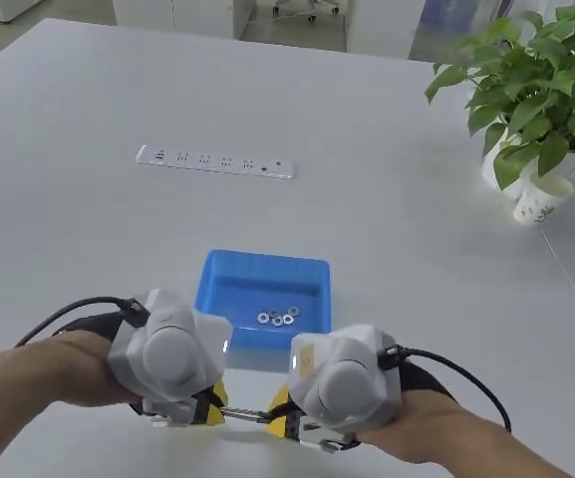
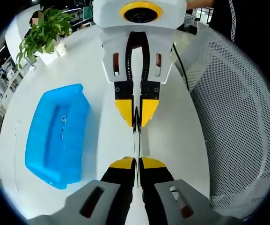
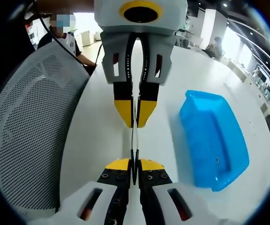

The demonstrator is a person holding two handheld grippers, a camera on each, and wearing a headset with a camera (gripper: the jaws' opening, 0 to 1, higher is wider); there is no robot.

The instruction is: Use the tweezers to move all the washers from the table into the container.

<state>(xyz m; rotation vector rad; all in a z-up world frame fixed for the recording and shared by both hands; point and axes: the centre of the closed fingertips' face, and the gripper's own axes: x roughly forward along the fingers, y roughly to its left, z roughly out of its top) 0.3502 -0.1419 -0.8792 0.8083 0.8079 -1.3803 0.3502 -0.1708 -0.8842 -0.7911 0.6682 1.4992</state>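
Observation:
A blue container point(image 1: 265, 289) sits on the white table point(image 1: 367, 199), with several washers point(image 1: 278, 318) lying inside it. Just in front of it my two grippers face each other tip to tip. Thin metal tweezers point(image 1: 247, 414) span the short gap between them. My left gripper point(image 1: 210, 414) point(image 2: 135, 164) is shut on one end of the tweezers point(image 2: 135, 140). My right gripper point(image 1: 279, 418) point(image 3: 134, 165) is shut on the other end of the tweezers point(image 3: 134, 136). The container point(image 2: 55, 136) point(image 3: 214, 140) lies off to the side in both gripper views, a washer point(image 3: 216, 160) on its floor.
A white power strip point(image 1: 215, 162) lies further back on the table. A potted plant point(image 1: 536, 90) and a white cup point(image 1: 541, 199) stand at the far right. A mesh chair back point(image 2: 237, 117) point(image 3: 32, 122) stands close behind the table's near edge.

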